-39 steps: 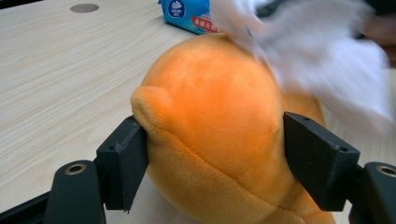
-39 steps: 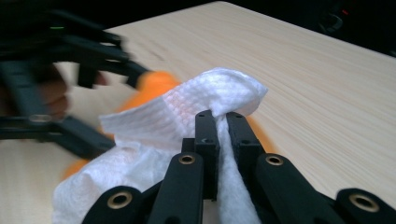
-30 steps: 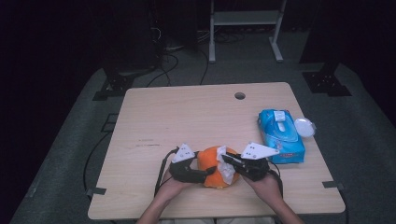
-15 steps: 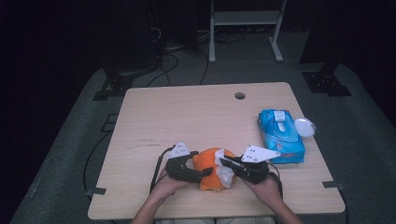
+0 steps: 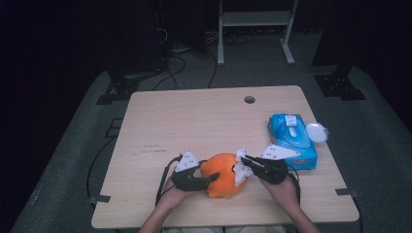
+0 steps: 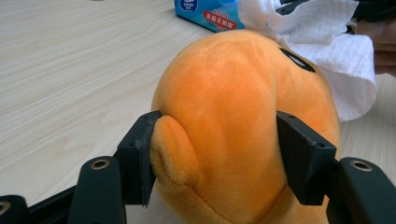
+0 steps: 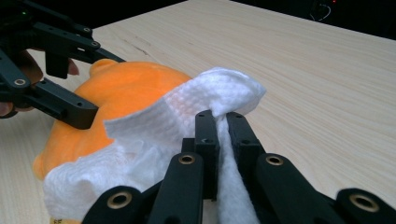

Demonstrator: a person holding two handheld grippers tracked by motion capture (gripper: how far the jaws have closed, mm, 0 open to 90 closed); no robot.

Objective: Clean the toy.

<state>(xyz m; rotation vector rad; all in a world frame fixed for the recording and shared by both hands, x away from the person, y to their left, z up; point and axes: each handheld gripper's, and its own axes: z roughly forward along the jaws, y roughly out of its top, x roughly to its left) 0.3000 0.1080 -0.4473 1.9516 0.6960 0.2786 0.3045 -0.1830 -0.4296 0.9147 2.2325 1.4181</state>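
Note:
An orange plush toy sits on the table near its front edge. My left gripper grips it from the left. Its jaws have just been closing, and the pads now press into the toy's sides, one against a small ear-like bump. My right gripper comes in from the right, shut on a white tissue pinched between its jaws. The tissue drapes over the toy's far side and touches it.
A blue tissue pack lies at the table's right side, with a round white lid beside it. A cable hole sits near the far edge. Bare wood stretches across the middle and left. A metal stand is on the floor beyond.
The left jaws widened and then closed onto the plush toy's sides. The right gripper with the tissue has shifted a little across the toy.

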